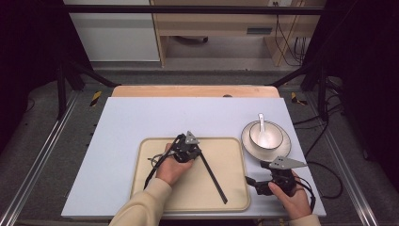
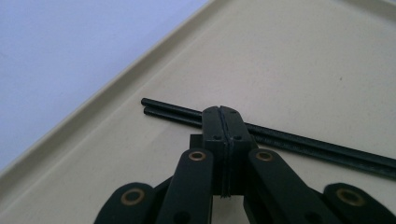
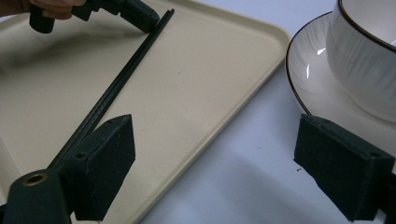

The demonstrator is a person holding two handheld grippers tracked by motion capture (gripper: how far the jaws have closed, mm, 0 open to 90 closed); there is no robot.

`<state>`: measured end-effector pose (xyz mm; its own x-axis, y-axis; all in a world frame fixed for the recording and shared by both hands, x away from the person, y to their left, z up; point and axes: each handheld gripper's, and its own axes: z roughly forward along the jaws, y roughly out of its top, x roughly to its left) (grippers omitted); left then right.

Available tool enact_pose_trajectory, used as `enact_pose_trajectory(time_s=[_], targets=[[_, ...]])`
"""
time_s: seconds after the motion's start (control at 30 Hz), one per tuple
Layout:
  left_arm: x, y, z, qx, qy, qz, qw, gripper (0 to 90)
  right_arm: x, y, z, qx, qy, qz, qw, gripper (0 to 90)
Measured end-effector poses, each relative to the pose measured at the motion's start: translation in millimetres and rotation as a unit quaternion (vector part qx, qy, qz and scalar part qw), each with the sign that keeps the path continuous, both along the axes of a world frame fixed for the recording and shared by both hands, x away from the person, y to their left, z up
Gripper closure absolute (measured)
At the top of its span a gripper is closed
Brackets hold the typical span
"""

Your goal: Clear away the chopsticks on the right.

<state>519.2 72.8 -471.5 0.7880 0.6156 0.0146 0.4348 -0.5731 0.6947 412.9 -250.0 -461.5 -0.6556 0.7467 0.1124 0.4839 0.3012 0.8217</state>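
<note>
Where pale blue table ends, grey floor and cabinets show

Pale blue-white table top, wooden edge strip at 12 o'clock. Beige tray at 6 o'clock, flat on table. White dark-rimmed plate at 3–4 o'clock, just beside tray's far right corner, apart from it. Rest of surface bare.
</note>
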Motion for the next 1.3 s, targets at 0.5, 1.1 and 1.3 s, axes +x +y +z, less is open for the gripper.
enact_pose_trajectory(time_s=[0.5,1.1,1.3], targets=[[8.1,-28.7,-1.1,-0.001,-0.004,-0.034,0.9994,89.6,0.4,-0.5,-0.5,-0.001,0.007,-0.003,1.0,12.5],[-10.5,-41.1,7.9,0.014,-0.001,-0.089,0.996,89.5,-0.1,-2.5,0.1,0.002,0.008,-0.008,0.9999,12.4],[-25.0,-36.8,4.9,0.023,0.009,-0.107,0.9939,89.6,-0.1,-2.2,0.1,0.003,0.008,-0.01,0.9999,12.3]])
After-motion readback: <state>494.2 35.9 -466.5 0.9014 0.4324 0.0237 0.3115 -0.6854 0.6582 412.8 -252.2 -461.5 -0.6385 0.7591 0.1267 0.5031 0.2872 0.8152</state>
